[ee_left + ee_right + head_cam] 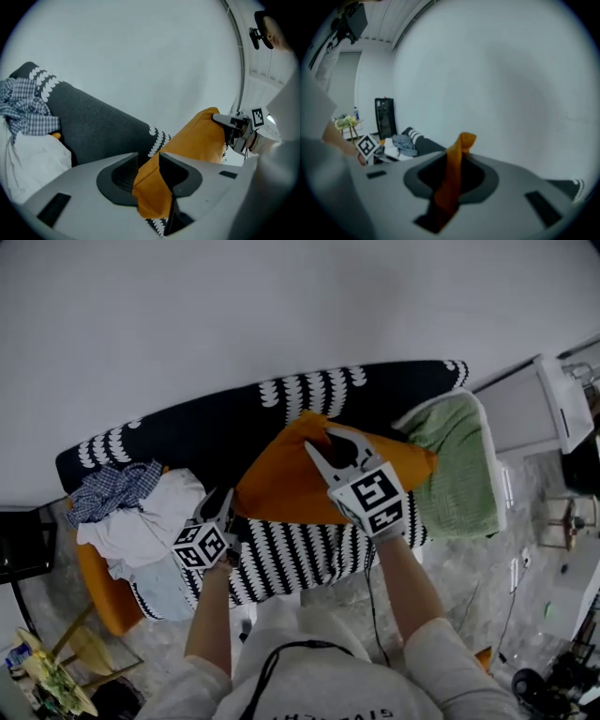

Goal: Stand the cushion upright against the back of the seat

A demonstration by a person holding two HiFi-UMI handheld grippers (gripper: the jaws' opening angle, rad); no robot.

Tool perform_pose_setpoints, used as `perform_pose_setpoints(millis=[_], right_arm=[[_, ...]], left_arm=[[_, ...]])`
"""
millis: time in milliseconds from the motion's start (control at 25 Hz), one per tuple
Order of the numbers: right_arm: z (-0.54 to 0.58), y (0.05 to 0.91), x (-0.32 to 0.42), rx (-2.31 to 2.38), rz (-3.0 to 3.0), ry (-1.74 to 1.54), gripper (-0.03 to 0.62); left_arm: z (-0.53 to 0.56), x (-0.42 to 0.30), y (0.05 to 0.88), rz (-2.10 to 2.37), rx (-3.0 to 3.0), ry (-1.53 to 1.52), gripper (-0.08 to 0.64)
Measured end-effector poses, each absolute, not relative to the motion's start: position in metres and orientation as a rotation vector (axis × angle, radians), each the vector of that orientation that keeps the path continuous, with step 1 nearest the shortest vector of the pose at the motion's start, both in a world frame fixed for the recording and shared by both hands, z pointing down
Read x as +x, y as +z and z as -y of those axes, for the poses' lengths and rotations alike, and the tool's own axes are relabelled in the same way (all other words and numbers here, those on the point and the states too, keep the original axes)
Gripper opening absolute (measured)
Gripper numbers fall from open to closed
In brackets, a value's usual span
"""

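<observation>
An orange cushion (291, 479) is lifted off the black-and-white patterned seat (300, 557), tilted in front of the dark sofa back (234, 423). My right gripper (339, 454) is shut on its upper edge; in the right gripper view a fold of orange fabric (452, 180) is pinched between the jaws of the right gripper (450, 164). My left gripper (221, 506) is at the cushion's lower left corner. In the left gripper view the orange cushion (197, 136) runs between the parted jaws of the left gripper (147, 161), which do not squeeze it. The right gripper (234, 124) shows at the cushion's far end.
A pile of white and checked clothes (141, 512) lies on the sofa's left end. A green cushion (459, 465) leans at its right end. An orange object (103, 592) sits by the left front of the sofa. A black cabinet (384, 119) stands by the wall.
</observation>
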State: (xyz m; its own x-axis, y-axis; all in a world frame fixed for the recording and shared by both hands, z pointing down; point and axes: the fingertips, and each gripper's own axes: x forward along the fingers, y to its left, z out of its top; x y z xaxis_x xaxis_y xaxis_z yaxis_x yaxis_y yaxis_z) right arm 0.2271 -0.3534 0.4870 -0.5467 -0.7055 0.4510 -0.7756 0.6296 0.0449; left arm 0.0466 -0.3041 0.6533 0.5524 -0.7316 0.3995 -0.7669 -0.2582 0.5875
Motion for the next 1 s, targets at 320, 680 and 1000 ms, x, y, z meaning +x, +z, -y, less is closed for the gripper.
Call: perform_pose_setpoints(millis=[320, 680, 1000], right_arm=[[0.345, 0.520, 0.169, 1.024, 2.431, 0.224, 0.084], [0.316, 0.560, 0.114, 0.848, 2.451, 0.203, 0.084], [0.285, 0.592, 0.074, 0.694, 2.434, 0.143, 0.084]], left_arm=[[0.315, 0.055, 0.570, 1.104, 2.138, -0.162, 0.143], [0.323, 0.085, 0.516, 1.029, 2.133, -0.192, 0.147], [0.321, 0.081, 0.551, 1.127, 2.039, -0.010, 0.147]])
